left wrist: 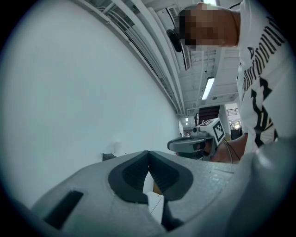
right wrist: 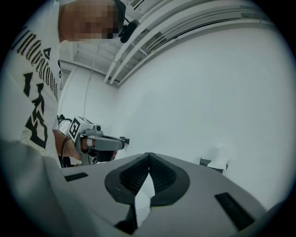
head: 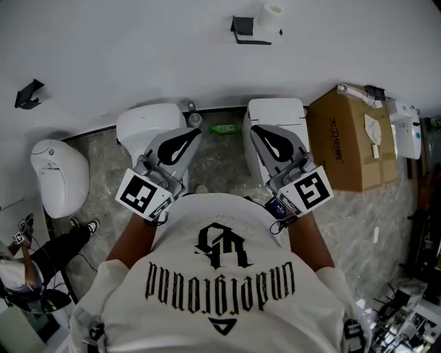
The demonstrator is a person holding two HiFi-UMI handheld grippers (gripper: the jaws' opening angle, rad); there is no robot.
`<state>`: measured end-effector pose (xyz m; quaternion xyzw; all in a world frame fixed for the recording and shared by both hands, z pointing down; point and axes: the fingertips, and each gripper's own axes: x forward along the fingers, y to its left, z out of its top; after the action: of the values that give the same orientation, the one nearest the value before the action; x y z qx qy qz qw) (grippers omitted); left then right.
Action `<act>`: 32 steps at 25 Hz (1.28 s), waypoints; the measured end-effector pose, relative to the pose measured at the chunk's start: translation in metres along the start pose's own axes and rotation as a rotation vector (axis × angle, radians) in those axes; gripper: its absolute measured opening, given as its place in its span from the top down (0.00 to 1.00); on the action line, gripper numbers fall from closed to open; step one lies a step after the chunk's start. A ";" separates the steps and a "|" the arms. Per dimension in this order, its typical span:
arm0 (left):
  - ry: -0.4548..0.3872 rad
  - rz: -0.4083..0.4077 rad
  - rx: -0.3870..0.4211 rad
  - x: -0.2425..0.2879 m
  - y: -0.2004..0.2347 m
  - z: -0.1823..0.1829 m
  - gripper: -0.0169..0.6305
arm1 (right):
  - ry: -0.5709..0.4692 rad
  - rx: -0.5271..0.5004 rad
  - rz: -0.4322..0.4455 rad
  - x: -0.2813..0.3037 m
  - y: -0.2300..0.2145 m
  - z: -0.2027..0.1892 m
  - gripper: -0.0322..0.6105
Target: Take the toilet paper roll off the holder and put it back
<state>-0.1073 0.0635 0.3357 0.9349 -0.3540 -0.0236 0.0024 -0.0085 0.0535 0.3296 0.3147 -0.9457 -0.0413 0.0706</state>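
Observation:
A white toilet paper roll [head: 271, 17] stands on a black holder [head: 244, 31] fixed to the white wall, far ahead of both grippers. My left gripper [head: 193, 132] and right gripper [head: 255, 131] are held side by side in front of my chest, pointing at the wall. Both are shut with nothing between the jaws. In the left gripper view the jaws of the left gripper [left wrist: 148, 152] meet at the tips, and the holder [left wrist: 108, 156] shows small on the wall. In the right gripper view the right gripper [right wrist: 148, 154] is closed too, with the roll [right wrist: 219, 156] off to its right.
Two white toilets [head: 148, 124] [head: 275, 114] stand against the wall below the grippers, a green bottle [head: 222, 128] between them. A cardboard box [head: 351, 138] is at the right, another white fixture [head: 58, 176] at the left. A second black bracket [head: 29, 93] is on the wall.

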 end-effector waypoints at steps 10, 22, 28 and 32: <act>0.019 0.014 0.011 0.031 -0.085 -0.003 0.95 | 0.008 0.021 0.056 -0.086 -0.012 -0.019 0.93; 0.051 0.128 -0.033 0.024 -0.154 -0.021 0.95 | 0.027 0.045 0.130 -0.162 0.002 -0.047 0.93; 0.050 0.130 -0.036 0.029 -0.170 -0.022 0.95 | 0.021 0.055 0.134 -0.182 0.002 -0.048 0.93; 0.029 0.103 -0.025 0.037 -0.185 -0.018 0.95 | 0.019 0.054 0.123 -0.195 -0.003 -0.049 0.93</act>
<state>0.0433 0.1773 0.3482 0.9157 -0.4011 -0.0142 0.0202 0.1560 0.1667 0.3569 0.2583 -0.9632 -0.0084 0.0737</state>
